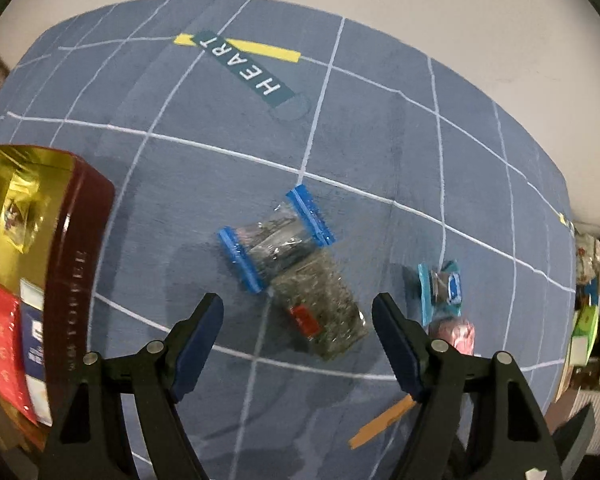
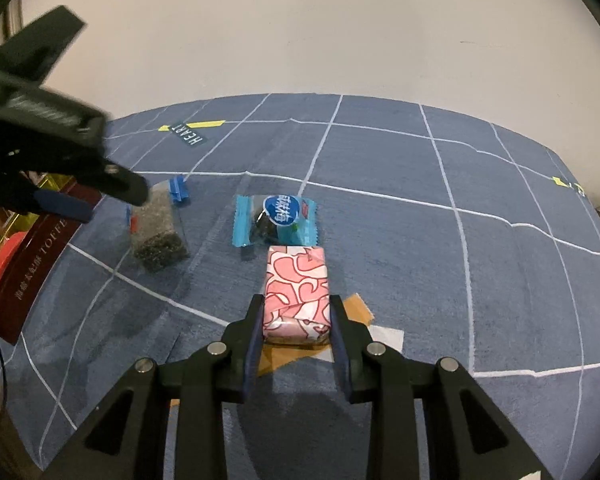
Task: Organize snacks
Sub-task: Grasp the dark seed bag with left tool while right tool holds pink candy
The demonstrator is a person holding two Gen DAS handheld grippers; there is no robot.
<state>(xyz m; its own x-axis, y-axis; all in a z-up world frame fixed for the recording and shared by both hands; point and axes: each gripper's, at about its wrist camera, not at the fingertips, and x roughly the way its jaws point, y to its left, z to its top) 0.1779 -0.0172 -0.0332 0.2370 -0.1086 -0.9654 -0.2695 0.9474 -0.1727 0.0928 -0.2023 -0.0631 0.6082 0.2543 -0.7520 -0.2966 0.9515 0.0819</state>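
From the left wrist, the left gripper [image 1: 298,312] hangs with jaws wide apart above a clear pack of dark snack [image 1: 320,314], a blue-edged clear packet [image 1: 276,238] touching its far end and the toffee box [image 1: 40,280] at far left. From the right wrist, the right gripper [image 2: 296,320] is clamped on the near end of a pink patterned block [image 2: 296,292] lying on the blue cloth [image 2: 420,260], with a light-blue wrapped sweet [image 2: 276,220] just beyond it.
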